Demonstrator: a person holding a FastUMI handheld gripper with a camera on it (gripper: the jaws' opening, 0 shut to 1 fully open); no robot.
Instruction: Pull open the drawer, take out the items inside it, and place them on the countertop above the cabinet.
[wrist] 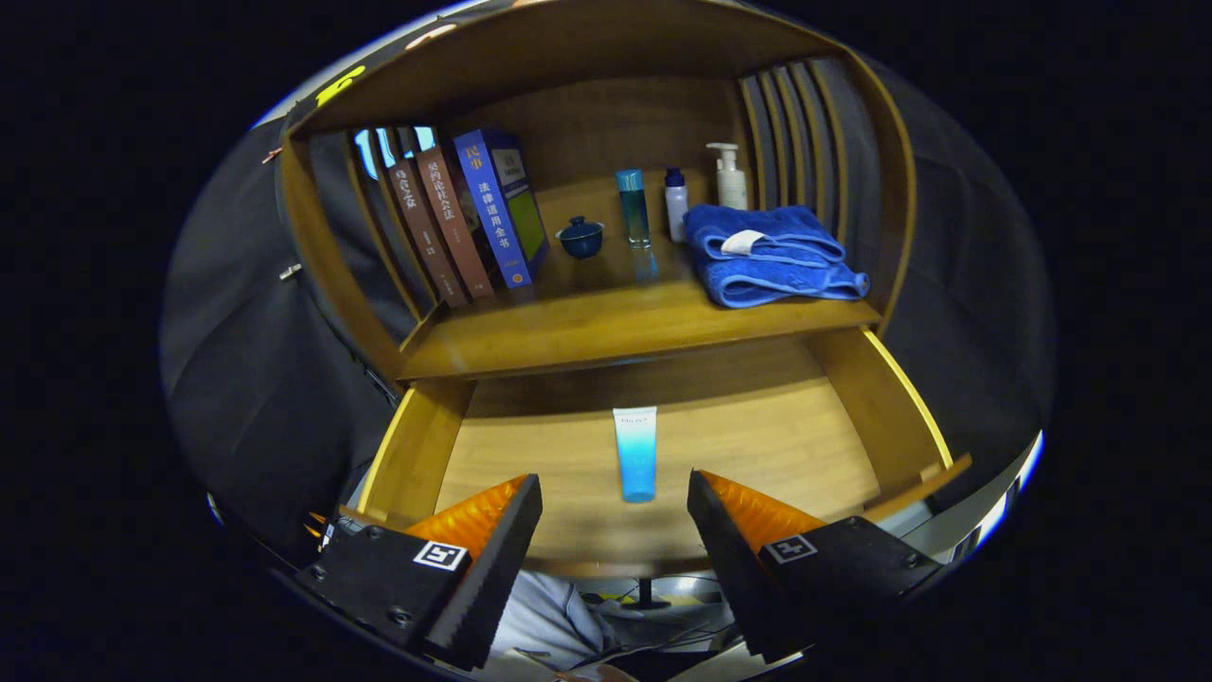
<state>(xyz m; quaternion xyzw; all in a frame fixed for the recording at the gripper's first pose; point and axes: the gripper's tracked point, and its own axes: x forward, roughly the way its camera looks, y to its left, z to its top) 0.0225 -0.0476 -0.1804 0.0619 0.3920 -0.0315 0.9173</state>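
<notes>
The drawer (663, 445) stands pulled out below the countertop (606, 332), so the opening step looks finished and the retrieval step is in hand. One item lies inside: a single blue-and-white tube (635, 453) on the drawer floor, lengthwise, its pale end toward twelve o'clock and its blue end toward six. The gripper (615, 516) hovers over the drawer's front edge with its fingers spread wide and empty, one at about eight o'clock from the tube and the other at about four o'clock, neither touching it; the tube's near end sits just ahead of the gap between them. The next move, as I judge it, calls for going forward and down until the fingers straddle the tube across its narrow width, then closing, lifting clear of the drawer and carrying it toward twelve o'clock onto the countertop. Free room there seems to be the bare wood at the front. Already on the countertop I count four books (464, 223) leaning at ten o'clock, one small lidded cup (580, 236), three bottles (677, 204) near twelve o'clock, and one folded blue towel (767, 256) at two o'clock.
</notes>
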